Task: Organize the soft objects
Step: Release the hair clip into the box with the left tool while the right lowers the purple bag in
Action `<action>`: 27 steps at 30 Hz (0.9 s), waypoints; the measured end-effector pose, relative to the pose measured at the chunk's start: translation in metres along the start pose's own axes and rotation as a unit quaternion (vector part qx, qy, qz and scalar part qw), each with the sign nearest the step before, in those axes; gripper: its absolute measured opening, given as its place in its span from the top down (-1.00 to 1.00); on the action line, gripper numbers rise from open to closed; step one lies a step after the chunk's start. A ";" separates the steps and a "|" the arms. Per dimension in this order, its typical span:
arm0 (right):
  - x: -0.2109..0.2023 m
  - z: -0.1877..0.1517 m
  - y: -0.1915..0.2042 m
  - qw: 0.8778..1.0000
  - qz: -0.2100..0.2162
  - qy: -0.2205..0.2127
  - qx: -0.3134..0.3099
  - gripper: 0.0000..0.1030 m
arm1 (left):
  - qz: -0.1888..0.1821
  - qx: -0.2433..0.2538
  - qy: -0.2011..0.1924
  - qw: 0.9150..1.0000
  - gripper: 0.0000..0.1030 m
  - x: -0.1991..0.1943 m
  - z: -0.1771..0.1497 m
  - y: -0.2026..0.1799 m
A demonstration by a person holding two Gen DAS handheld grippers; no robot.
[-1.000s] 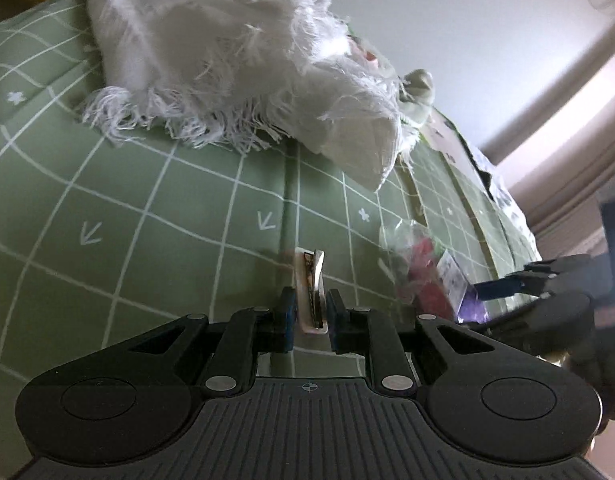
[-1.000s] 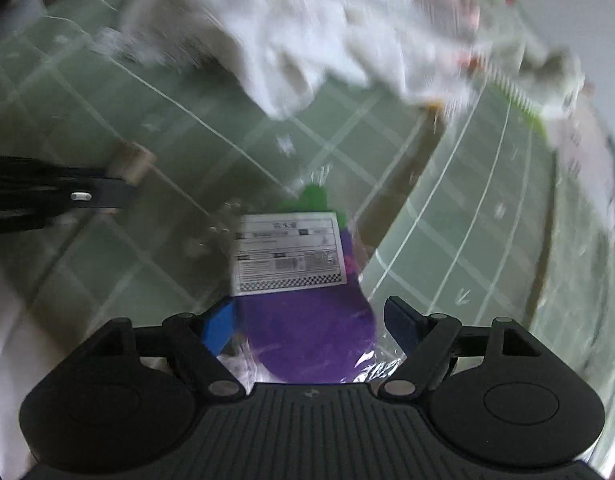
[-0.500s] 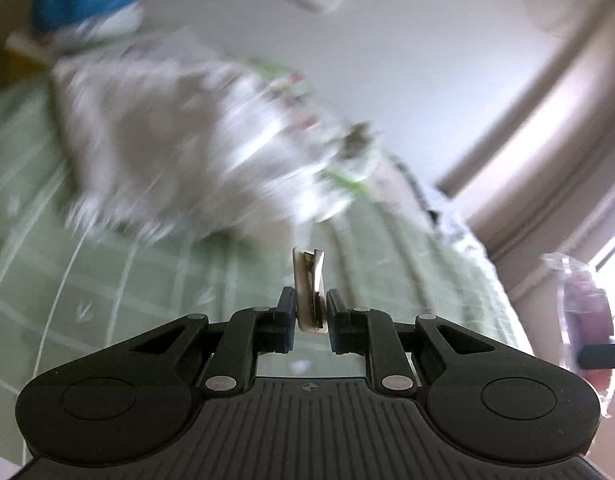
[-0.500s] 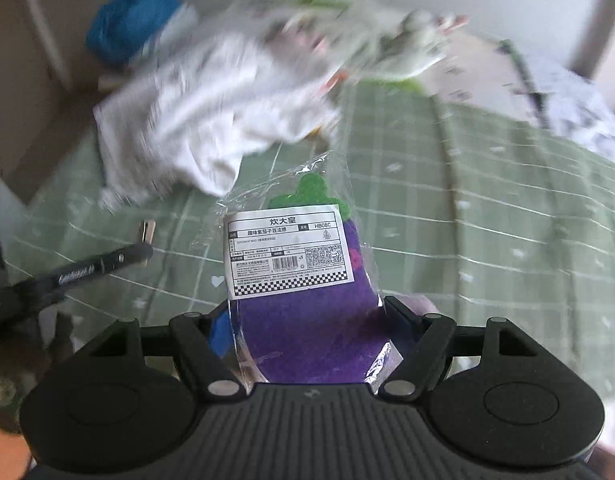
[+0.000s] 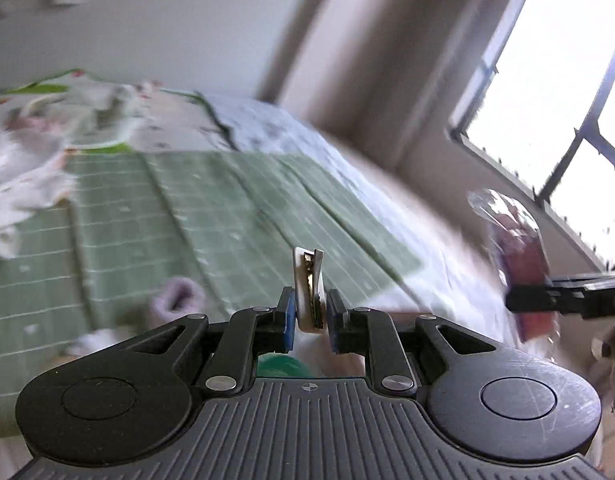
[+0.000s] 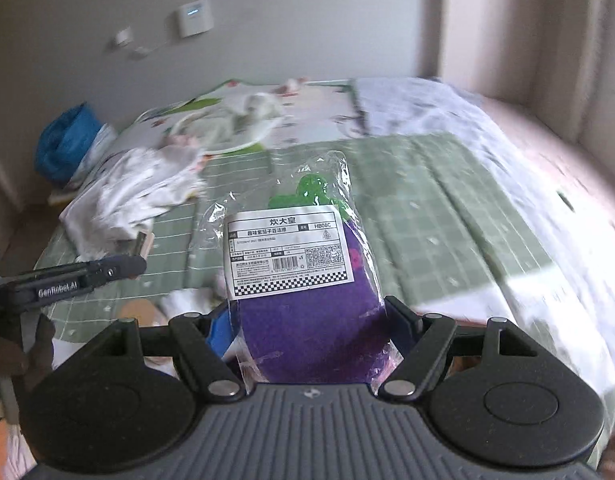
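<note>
My right gripper (image 6: 307, 320) is shut on a purple eggplant-shaped soft toy (image 6: 307, 312) in a clear plastic bag with a white label, held in the air above the bed. The bagged toy also shows in the left wrist view (image 5: 519, 260) at the right. My left gripper (image 5: 309, 320) is shut on a small cream clip (image 5: 307, 284), also raised above the bed; it shows in the right wrist view (image 6: 141, 254) at the left. A fringed white cloth (image 6: 127, 196) lies bunched on the green checked sheet (image 6: 427, 208).
A floral quilt (image 6: 243, 120) and a pale blue cover (image 6: 419, 108) lie at the bed's far end. A blue bag (image 6: 65, 140) sits by the wall at the left. A window (image 5: 555, 80) is at the right. Small pale things (image 5: 175, 300) lie near the bed's front edge.
Both grippers have risen from the sheet and tilted up toward the room. The right gripper closed on the bagged eggplant toy and lifted it. The left kept its hold on the clip.
</note>
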State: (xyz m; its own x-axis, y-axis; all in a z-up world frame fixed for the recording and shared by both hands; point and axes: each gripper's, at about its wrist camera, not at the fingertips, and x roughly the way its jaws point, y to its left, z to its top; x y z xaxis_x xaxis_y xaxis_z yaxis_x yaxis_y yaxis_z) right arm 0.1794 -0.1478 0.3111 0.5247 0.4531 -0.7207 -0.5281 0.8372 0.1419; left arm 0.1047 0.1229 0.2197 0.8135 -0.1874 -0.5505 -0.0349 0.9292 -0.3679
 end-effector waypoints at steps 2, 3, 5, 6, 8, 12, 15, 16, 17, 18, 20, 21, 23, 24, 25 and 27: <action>0.004 -0.015 -0.029 0.999 -0.004 0.003 0.034 -0.46 | -0.008 0.027 0.029 0.999 0.63 0.027 -0.007 -0.033; 0.008 -0.022 -0.044 0.999 -0.009 0.006 0.049 -0.46 | -0.013 0.040 0.044 0.998 0.63 0.040 -0.012 -0.046; 0.016 -0.034 -0.067 0.997 -0.015 0.012 0.071 -0.46 | -0.025 0.066 0.069 0.995 0.63 0.065 -0.021 -0.073; 0.020 -0.040 -0.080 0.996 -0.018 0.015 0.083 -0.46 | -0.031 0.075 0.079 0.994 0.63 0.076 -0.027 -0.086; 0.031 -0.052 -0.100 0.995 -0.025 0.022 0.095 -0.46 | -0.041 0.082 0.093 0.992 0.63 0.106 -0.031 -0.099; 0.053 -0.073 -0.129 0.993 -0.036 0.028 0.106 -0.46 | -0.138 0.009 0.126 0.982 0.60 0.158 -0.048 -0.101; 0.085 -0.082 -0.142 0.990 -0.034 0.049 0.129 -0.46 | -0.109 -0.001 0.150 0.983 0.56 0.183 -0.065 -0.098; 0.097 -0.086 -0.144 0.989 -0.031 0.059 0.131 -0.46 | -0.092 0.025 0.143 0.985 0.56 0.186 -0.071 -0.098; 0.107 -0.089 -0.146 0.989 -0.027 0.064 0.132 -0.47 | -0.090 0.041 0.139 0.985 0.56 0.186 -0.075 -0.096; 0.117 -0.092 -0.146 0.989 -0.016 0.068 0.134 -0.48 | -0.091 0.045 0.139 0.985 0.59 0.185 -0.077 -0.093; 0.134 -0.095 -0.146 0.987 -0.004 0.076 0.143 -0.49 | -0.086 0.034 0.130 0.987 0.59 0.176 -0.079 -0.080; 0.141 -0.095 -0.146 0.986 -0.001 0.076 0.149 -0.49 | -0.085 0.029 0.125 0.988 0.59 0.172 -0.079 -0.076; 0.154 -0.095 -0.146 0.983 0.010 0.071 0.169 -0.49 | -0.084 0.032 0.119 0.989 0.59 0.154 -0.083 -0.065; 0.157 -0.094 -0.146 0.982 0.016 0.066 0.179 -0.49 | -0.084 0.040 0.117 0.989 0.59 0.148 -0.082 -0.064; 0.159 -0.093 -0.146 0.980 0.023 0.059 0.189 -0.49 | -0.083 0.050 0.115 0.989 0.59 0.135 -0.084 -0.059; 0.157 -0.091 -0.145 0.978 0.040 0.046 0.200 -0.51 | -0.081 0.061 0.109 0.989 0.59 0.110 -0.094 -0.044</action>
State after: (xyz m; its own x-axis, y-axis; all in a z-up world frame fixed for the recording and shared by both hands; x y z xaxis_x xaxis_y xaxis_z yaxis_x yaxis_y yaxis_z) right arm 0.2774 -0.2256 0.1163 0.4204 0.5073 -0.7522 -0.2517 0.8617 0.4405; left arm 0.1407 0.0318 0.1046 0.6572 -0.3890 -0.6456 0.1666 0.9103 -0.3789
